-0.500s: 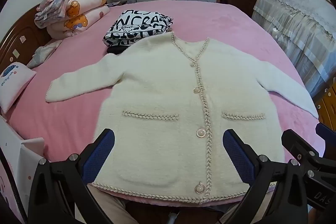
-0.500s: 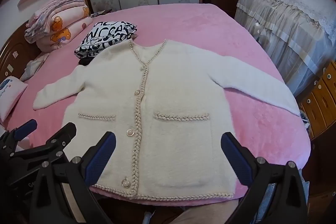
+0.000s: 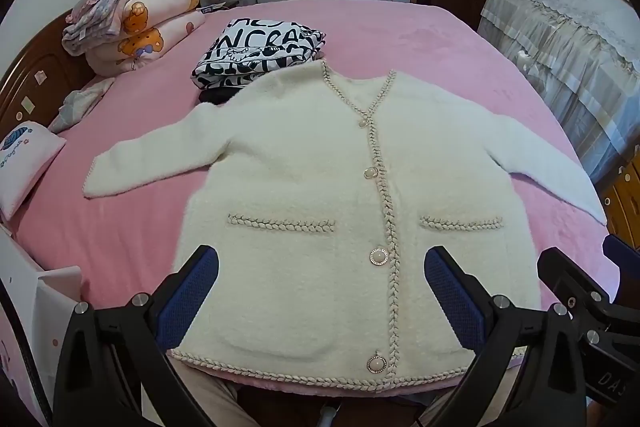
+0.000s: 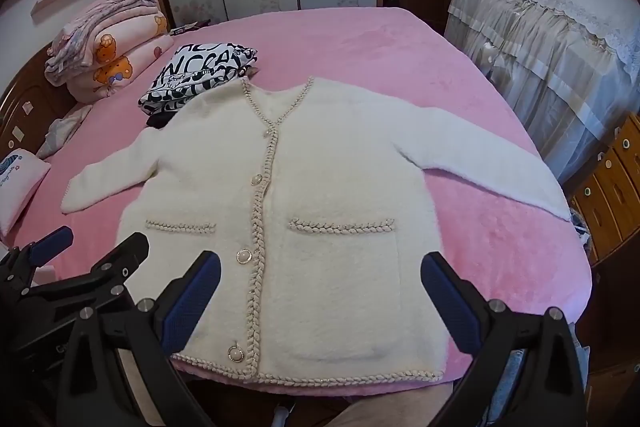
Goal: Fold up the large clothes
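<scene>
A cream fluffy cardigan [image 3: 304,187] [image 4: 336,187] lies flat, front up and buttoned, on the pink bed [image 3: 420,39] [image 4: 360,39]. Its sleeves are spread out to both sides and its braided hem runs along the near bed edge. My left gripper [image 3: 320,267] hovers open above the lower front, blue pads wide apart with nothing between them. My right gripper [image 4: 320,271] hovers open over the right pocket area, likewise empty. In the right wrist view the left gripper [image 4: 92,247] shows at the lower left; in the left wrist view part of the right gripper [image 3: 580,287] shows at the lower right.
A folded black-and-white printed garment [image 3: 260,55] [image 4: 200,75] lies just beyond the cardigan's left shoulder. Folded blankets [image 3: 136,19] are stacked at the headboard, a pink pillow [image 3: 24,163] at far left. A lace-covered piece of furniture [image 4: 552,39] and wooden drawers [image 4: 612,183] stand to the right.
</scene>
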A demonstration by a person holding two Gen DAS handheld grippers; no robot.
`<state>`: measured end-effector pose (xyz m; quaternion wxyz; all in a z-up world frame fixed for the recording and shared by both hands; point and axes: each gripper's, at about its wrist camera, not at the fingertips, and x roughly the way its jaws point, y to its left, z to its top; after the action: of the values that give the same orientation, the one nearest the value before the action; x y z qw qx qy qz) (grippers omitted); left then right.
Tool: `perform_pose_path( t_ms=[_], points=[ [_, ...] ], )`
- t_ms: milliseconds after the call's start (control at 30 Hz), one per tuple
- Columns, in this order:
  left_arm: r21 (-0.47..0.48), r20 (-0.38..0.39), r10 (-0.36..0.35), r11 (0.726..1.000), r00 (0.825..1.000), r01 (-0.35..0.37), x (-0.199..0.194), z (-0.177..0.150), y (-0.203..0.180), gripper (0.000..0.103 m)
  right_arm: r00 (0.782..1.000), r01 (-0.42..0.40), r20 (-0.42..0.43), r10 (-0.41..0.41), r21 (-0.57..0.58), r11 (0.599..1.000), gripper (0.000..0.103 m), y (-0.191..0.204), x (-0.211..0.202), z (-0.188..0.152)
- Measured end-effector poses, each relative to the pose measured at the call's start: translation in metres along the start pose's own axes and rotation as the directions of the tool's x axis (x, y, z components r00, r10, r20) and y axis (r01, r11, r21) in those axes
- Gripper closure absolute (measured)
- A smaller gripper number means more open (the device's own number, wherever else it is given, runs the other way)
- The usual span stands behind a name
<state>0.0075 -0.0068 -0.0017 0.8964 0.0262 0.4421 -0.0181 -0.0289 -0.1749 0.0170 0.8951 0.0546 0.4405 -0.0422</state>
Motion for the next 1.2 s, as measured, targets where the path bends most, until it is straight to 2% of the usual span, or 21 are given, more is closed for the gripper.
perform_pose_path(
  t_ms=[1200],
  points=[
    [0.002,-0.001,-0.007,1.000,1.000,0.007,-0.002,-0.005,-0.012,0.002,1.000,-0.001,0.019,0.001,0.016,1.000,0.002,-0.007,-0.003,-0.002]
  ],
)
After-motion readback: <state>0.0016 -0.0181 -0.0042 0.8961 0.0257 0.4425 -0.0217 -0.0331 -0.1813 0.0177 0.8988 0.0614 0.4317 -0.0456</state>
